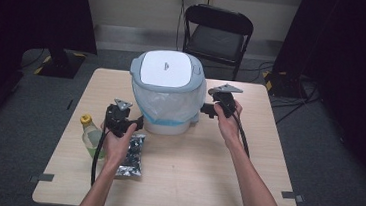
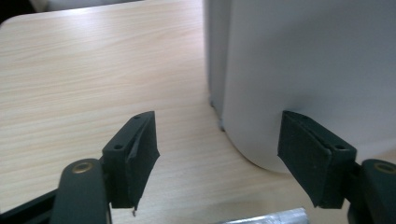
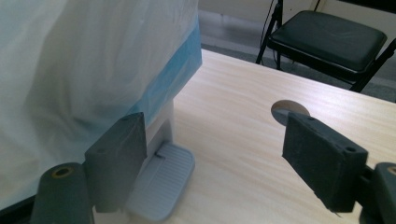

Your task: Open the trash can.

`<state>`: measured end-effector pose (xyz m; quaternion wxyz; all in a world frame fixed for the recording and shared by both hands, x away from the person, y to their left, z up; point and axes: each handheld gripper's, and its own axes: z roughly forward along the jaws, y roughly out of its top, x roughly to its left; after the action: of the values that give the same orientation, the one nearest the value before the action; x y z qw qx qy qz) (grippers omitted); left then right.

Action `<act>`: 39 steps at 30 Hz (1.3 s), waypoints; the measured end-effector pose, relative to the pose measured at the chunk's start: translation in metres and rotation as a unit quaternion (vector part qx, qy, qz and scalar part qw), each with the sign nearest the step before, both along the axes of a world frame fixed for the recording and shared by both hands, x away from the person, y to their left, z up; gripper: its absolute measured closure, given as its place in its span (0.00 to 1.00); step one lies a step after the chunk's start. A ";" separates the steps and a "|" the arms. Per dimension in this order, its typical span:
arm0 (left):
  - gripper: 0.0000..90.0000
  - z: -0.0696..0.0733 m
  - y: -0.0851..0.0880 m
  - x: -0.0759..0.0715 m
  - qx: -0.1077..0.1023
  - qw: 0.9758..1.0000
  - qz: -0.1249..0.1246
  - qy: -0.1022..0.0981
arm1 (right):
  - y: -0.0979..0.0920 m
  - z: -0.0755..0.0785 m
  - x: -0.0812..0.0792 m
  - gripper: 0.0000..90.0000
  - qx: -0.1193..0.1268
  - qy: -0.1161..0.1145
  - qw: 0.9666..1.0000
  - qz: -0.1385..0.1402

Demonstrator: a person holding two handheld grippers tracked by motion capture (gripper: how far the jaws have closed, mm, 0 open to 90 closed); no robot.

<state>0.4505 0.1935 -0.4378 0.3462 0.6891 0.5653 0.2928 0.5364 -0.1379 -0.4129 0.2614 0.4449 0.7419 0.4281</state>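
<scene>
Since both tools, left (image 1: 136, 124) and right (image 1: 205, 108), flank the pedal bin (image 1: 168, 92) mid-tabletop (image 1: 205, 170) with jaws spread, grasping nothing, its rigid, probably light shell suits gripping; the liner (image 3: 93, 65) looks slippery.
</scene>
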 end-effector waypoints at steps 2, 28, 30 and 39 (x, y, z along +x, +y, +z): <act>0.32 -0.001 0.001 0.002 -0.006 1.000 0.009 -0.002 | 0.002 -0.003 0.002 0.24 0.001 0.001 1.000 0.000; 0.40 -0.009 -0.009 0.018 -0.072 0.996 -0.044 -0.019 | -0.022 -0.007 0.012 0.33 0.016 -0.010 1.000 -0.006; 0.42 -0.004 -0.012 0.027 -0.051 0.998 -0.032 -0.029 | -0.021 -0.009 0.015 0.34 0.019 -0.015 1.000 -0.007; 0.51 0.000 -0.009 0.034 -0.078 0.995 -0.053 -0.036 | -0.017 -0.006 0.022 0.61 0.046 -0.020 0.999 0.017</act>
<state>0.4849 0.1850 -0.4375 0.4335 0.6780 0.5367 0.2537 0.5583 -0.1545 -0.4192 0.2486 0.4348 0.7237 0.4748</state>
